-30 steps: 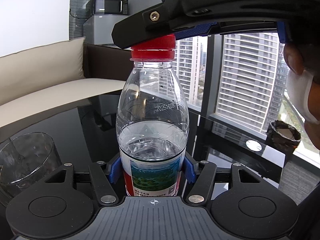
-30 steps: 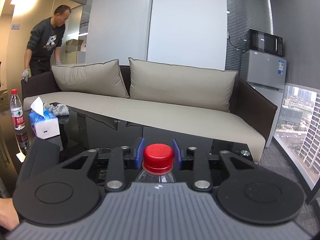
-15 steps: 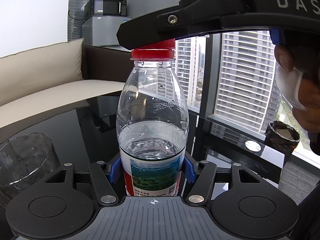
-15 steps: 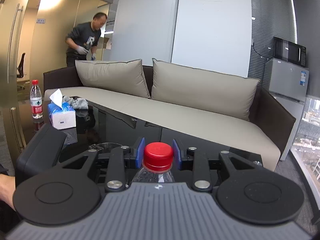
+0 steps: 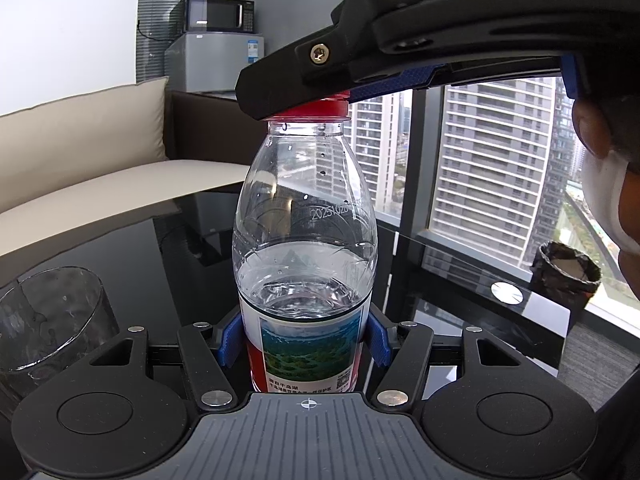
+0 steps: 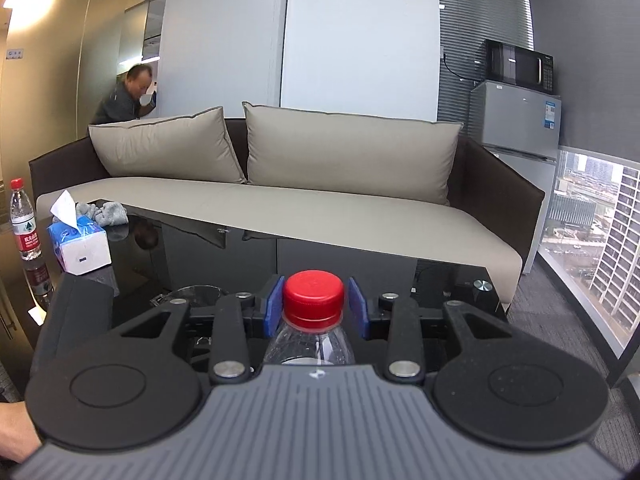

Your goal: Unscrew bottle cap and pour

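Observation:
A clear water bottle (image 5: 306, 240), about half full, stands upright on the black glass table (image 5: 120, 248). My left gripper (image 5: 305, 340) is shut on its labelled body. Its red cap (image 6: 314, 299) sits between the blue pads of my right gripper (image 6: 314, 303); the pads stand slightly apart from the cap's sides. In the left wrist view the right gripper covers most of the cap (image 5: 316, 110) from above. An empty clear glass (image 5: 52, 312) stands on the table left of the bottle.
A beige sofa (image 6: 280, 208) runs behind the table. A tissue box (image 6: 80, 246), a grey cloth (image 6: 106, 212) and a second bottle (image 6: 24, 220) sit at the table's far left. A person (image 6: 128, 96) stands behind the sofa. Windows are on the right.
My right gripper has turned around the cap, swinging its view, and its pads now stand a little off the cap. The left gripper and bottle stay still.

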A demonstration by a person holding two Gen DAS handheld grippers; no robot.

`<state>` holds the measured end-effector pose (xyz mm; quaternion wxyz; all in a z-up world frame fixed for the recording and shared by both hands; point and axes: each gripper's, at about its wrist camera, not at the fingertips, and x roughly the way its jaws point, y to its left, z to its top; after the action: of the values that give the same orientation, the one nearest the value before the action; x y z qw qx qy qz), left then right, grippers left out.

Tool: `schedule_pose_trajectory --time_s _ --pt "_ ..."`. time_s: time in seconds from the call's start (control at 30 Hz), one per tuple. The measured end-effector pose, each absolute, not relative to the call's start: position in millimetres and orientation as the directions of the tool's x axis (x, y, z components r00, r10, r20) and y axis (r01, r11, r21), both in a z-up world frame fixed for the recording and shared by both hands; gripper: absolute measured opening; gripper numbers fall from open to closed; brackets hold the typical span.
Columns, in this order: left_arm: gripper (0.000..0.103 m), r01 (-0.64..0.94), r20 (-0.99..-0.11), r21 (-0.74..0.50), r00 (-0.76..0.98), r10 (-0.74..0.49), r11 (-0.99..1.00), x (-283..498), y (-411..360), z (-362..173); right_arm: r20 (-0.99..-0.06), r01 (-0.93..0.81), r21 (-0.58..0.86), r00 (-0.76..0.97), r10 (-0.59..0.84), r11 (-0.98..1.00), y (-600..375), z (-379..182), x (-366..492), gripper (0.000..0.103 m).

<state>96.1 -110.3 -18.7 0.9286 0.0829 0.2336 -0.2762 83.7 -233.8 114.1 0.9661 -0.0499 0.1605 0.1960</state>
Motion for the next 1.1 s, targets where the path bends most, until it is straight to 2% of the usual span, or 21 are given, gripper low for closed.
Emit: schedule_pose_trajectory --time_s 0.07,0.37,0.7,1.1 --pt "0.057 0.552 -0.479 0.025 0.739 -0.474 0.834 95 -111 -19 -0.329 -0.403 -0.036 0.869 0.370 0.915 -234 114 83 0.034" --pt "0.057 0.559 -0.478 0.023 0.734 -0.482 0.829 95 -111 -19 -0.330 -0.439 -0.075 0.858 0.394 0.895 -235 112 87 0.033" --pt "0.056 0.566 -0.476 0.018 0.730 -0.491 0.824 97 -109 -19 -0.306 -0.554 -0.073 0.804 0.510 0.829 -255 107 96 0.033" --pt "0.056 0.566 -0.476 0.023 0.731 -0.489 0.824 98 -109 -19 -0.297 -0.421 -0.048 0.872 0.389 0.906 -238 112 88 0.033"
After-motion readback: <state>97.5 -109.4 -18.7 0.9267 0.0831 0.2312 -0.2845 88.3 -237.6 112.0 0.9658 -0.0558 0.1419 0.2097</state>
